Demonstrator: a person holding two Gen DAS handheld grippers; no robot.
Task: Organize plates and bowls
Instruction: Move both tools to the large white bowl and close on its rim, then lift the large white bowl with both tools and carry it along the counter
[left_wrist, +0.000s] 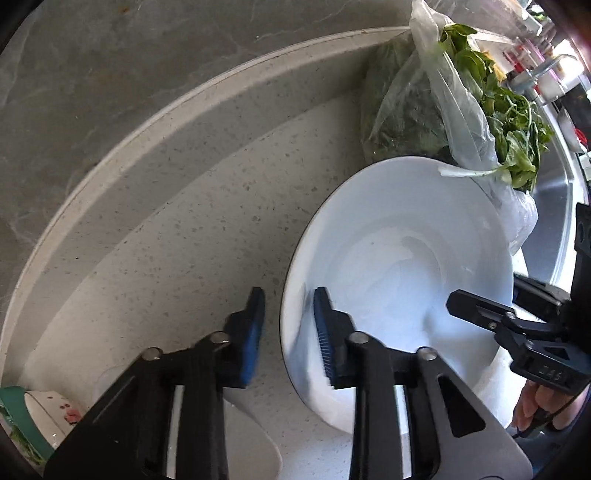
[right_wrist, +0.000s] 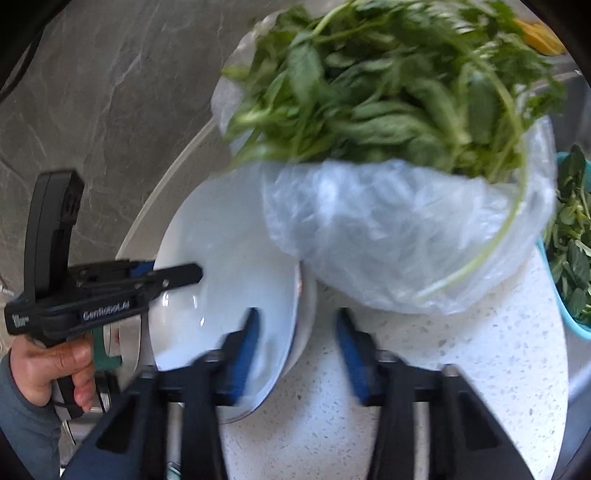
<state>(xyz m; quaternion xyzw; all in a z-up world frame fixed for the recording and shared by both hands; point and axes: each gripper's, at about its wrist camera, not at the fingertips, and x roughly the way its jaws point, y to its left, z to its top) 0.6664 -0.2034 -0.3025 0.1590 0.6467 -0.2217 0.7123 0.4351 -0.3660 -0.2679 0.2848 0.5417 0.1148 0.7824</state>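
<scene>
Plate (left_wrist: 399, 258): white, glazed, deep-rimmed, on speckled counter (left_wrist: 207, 229); in right wrist view looks like more than one stacked, count uncertain.

Nearest, left wrist view: left gripper (left_wrist: 290, 328) astride near-left rim, one blue pad outside over counter, other inside over plate well. Gap visible between pads and rim; not yet clamped, nothing held. Right wrist view: right gripper (right_wrist: 297, 354) astride opposite rim, left pad over plate, right pad over counter. Jaws partly closed, gap visible, nothing gripped as far as blur allows.

Handling, judged: stiff ceramic, moderately heavy, breakable, glaze likely slippery. Best hold at rim, pads square across lip, two opposite points for level lift. If stacked, risk of upper plate sliding on lower; lift slowly.

Further back: clear plastic bag of leafy greens (right_wrist: 399, 155) lying over far edge of plate, touching it. Judged: bag may drag or tip on lifting; soft and light, little resistance. Hand (right_wrist: 55, 365) on left gripper's handle at left of right wrist view.

Beyond: grey stone wall (left_wrist: 110, 74), steel sink (left_wrist: 554, 206) at far right, teal bowl with greens (right_wrist: 569, 258) just beside counter edge.
</scene>
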